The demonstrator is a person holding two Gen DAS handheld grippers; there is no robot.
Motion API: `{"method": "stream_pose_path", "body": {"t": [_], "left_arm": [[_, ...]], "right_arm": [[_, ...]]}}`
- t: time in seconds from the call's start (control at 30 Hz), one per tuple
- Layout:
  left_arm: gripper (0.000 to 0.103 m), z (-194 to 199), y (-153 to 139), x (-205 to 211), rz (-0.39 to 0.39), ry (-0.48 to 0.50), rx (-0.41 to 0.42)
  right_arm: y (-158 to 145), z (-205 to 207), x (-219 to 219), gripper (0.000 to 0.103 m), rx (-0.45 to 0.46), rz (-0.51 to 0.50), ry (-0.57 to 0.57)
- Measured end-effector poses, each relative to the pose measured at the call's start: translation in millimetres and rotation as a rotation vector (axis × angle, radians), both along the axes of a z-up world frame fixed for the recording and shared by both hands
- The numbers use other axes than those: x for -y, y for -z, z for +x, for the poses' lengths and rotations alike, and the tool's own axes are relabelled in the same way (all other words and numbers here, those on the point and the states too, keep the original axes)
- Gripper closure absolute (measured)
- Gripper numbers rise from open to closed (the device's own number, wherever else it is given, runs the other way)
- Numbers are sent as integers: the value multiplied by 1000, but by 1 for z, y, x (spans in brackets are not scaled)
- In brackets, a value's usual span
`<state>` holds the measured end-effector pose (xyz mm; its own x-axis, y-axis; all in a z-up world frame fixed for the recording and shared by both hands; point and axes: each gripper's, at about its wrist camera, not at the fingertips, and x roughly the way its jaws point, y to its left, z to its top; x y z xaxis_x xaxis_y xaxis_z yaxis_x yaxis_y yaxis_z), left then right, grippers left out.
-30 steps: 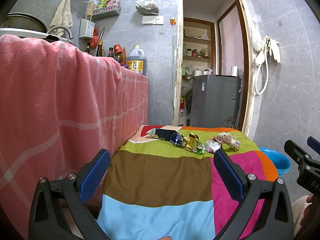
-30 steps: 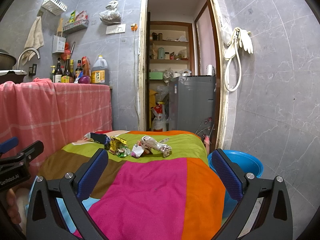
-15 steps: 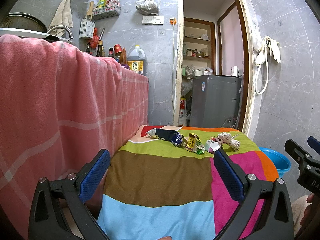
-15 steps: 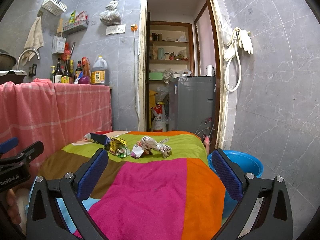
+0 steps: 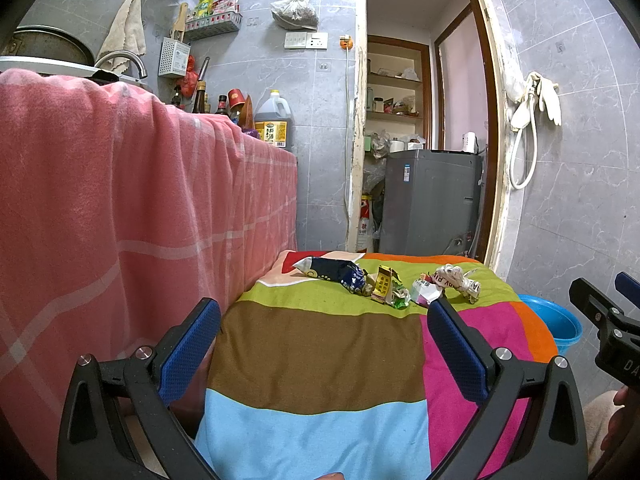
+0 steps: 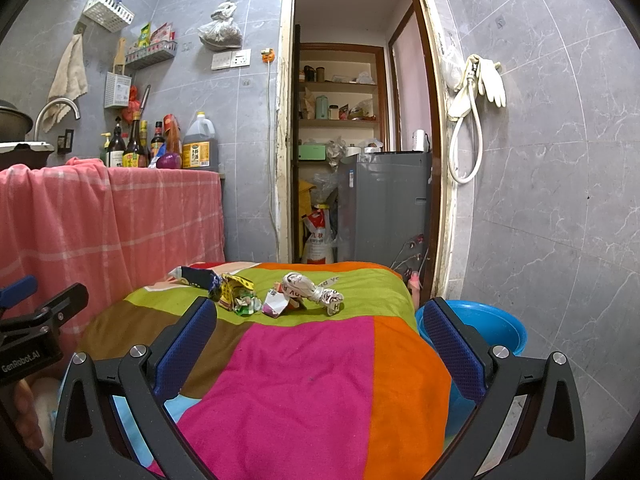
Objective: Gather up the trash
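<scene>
Both tools are spread wide and hold nothing. The left gripper (image 5: 323,342) and the right gripper (image 6: 320,340) hang over the near end of the striped cloth (image 6: 304,368), well short of the trash.

The trash lies in a loose row across the far green stripe. From left to right it is a dark blue wrapper (image 5: 334,272), a yellow wrapper (image 5: 383,289), a green-and-white scrap (image 5: 401,298), a pink-and-white carton scrap (image 5: 425,293) and a crumpled white paper (image 5: 456,280). The middle pieces touch or overlap, so a pinch aimed at one may drag its neighbour along or catch two at once. All of it is light and crumpled. A wrapper could slip from the pads, or spring out when squeezed. The cloth is soft and loose, so a low approach might snag the fabric and pull the whole row askew. Pieces near the far edge could be nudged off onto the floor.

The blue basin (image 6: 492,328) sits on the floor just beside the right side of the cloth, below its level. What can be seen of its inside looks empty. It seems the likely bin, so a drop from above could miss the rim. On the far left wall, white baskets (image 6: 109,7) hang with packets and utensils in them.
</scene>
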<state>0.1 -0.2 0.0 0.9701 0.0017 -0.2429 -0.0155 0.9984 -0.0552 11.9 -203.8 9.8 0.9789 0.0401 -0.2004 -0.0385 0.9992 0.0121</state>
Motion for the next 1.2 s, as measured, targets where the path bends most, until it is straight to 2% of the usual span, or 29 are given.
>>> {"method": "stream_pose_path", "body": {"t": [1.2], "left_arm": [[1,3,2,1,-1,-12,-11]], "right_arm": [[1,1,-1,0,-11,1,2]]}}
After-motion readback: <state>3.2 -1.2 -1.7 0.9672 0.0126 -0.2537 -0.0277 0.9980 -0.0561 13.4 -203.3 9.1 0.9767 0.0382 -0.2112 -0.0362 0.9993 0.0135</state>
